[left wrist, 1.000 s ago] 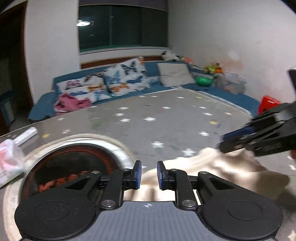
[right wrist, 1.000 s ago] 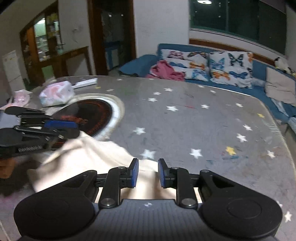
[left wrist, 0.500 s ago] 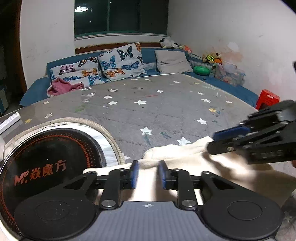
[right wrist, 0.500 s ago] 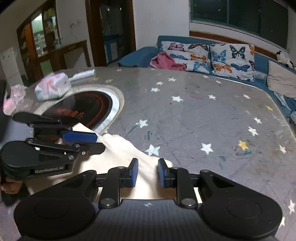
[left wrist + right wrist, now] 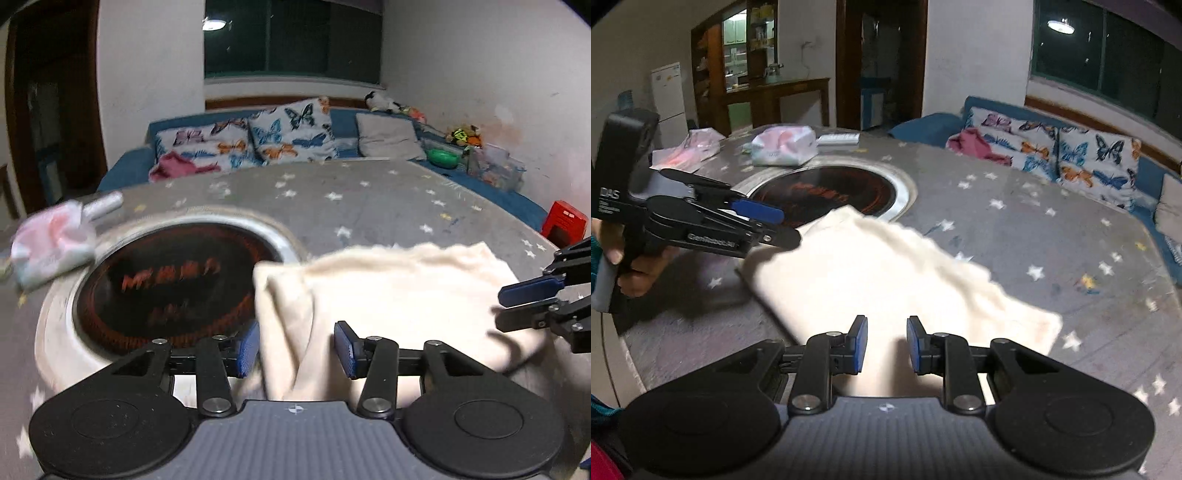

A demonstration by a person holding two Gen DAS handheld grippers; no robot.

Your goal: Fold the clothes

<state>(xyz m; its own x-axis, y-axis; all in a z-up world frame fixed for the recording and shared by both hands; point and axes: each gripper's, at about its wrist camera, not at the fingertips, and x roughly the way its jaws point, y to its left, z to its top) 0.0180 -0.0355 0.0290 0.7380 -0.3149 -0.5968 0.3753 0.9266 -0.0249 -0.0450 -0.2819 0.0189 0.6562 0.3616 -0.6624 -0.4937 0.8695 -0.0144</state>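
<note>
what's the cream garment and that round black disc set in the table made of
Cream garment: looks like soft knit or fleece fabric, matte, with a slightly fuzzy edge and limp folds; the exact fibre can't be told. Round black disc: seems glossy glass or ceramic, like a built-in cooktop, with orange printed markings and a pale metal-looking ring around it.

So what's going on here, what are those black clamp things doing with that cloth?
A person is folding a cream garment on a grey star-patterned table, using a handheld gripper in each hand. At this moment both the left gripper and the right gripper are open, with the garment lying folded on the table beneath them, not pinched. One corner of the garment overlaps the round cooktop set into the table.
</note>
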